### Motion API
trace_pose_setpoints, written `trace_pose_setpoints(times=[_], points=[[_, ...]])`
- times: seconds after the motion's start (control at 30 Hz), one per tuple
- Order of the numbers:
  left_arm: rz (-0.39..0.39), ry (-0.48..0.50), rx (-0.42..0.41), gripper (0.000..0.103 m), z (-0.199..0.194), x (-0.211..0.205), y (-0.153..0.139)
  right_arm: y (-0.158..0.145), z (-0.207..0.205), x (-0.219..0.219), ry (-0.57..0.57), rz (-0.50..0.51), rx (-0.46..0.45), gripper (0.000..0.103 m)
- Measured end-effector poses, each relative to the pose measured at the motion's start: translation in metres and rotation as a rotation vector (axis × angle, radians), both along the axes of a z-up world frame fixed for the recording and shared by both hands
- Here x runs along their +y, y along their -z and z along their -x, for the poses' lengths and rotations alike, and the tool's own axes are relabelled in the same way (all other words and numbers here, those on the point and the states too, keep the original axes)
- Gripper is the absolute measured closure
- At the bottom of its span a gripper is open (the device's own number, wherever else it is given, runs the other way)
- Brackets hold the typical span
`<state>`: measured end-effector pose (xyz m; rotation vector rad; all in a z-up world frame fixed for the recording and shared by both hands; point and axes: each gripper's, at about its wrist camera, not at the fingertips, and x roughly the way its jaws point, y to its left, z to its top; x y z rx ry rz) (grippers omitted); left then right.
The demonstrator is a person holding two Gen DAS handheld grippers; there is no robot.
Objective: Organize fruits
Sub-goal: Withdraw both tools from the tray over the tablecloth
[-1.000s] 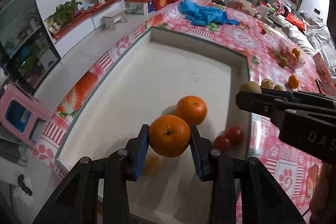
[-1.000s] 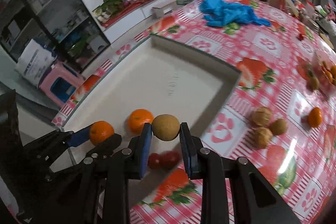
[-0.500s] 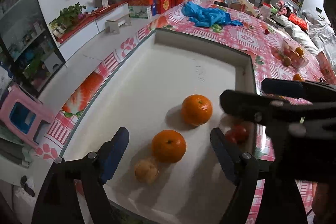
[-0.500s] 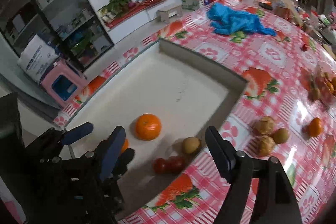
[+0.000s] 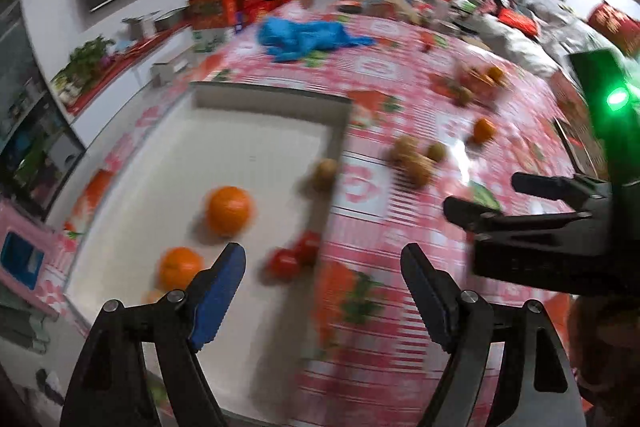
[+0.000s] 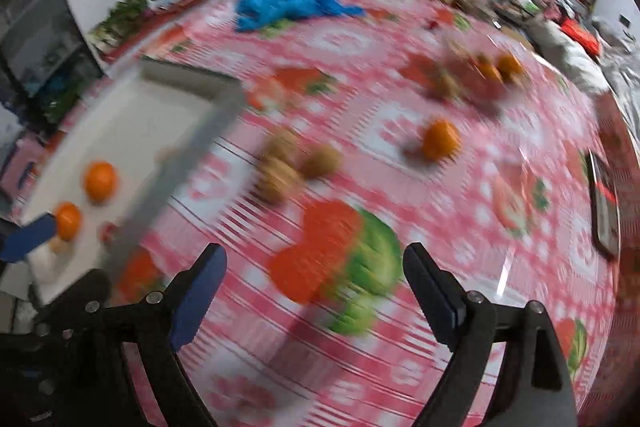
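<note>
Over the tablecloth (image 6: 480, 247), both grippers, left (image 5: 322, 283) and right (image 6: 316, 285), hover, jaws spread empty.

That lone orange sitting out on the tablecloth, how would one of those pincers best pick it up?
The orange is round and stands apart from the brown fruits, so any side works. I'd bring the open right gripper down from above, with one finger either side of its widest middle.
</note>
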<state>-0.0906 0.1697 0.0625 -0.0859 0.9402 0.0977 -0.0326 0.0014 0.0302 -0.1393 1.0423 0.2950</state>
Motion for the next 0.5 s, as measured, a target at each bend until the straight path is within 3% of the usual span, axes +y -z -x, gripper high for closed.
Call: trace_pose_setpoints(times=[0.13,0.23,0.33,0.37,0.5], points=[[-0.034,0.026,0.011,0.022,0.000,-0.038,0.014,0.020,0.001,-0.035,0.086,0.003,0.011,0.011],[-0.011,0.038,0.058,0.022,-0.003,-0.054,0.030,0.029,0.001,-0.050,0.119,0.003,-0.012,0.010],[-0.051,0.018,0.075,0.022,-0.005,-0.065,0.041,0.030,-0.003,-0.051,0.106,-0.006,-0.045,0.007],[-0.061,0.003,0.075,0.022,-0.006,-0.066,0.044,0.031,-0.005,-0.049,0.096,-0.008,-0.050,0.001],[-0.037,-0.042,0.081,0.022,-0.011,-0.064,0.050,0.036,-0.009,-0.035,0.035,0.012,-0.082,0.000]])
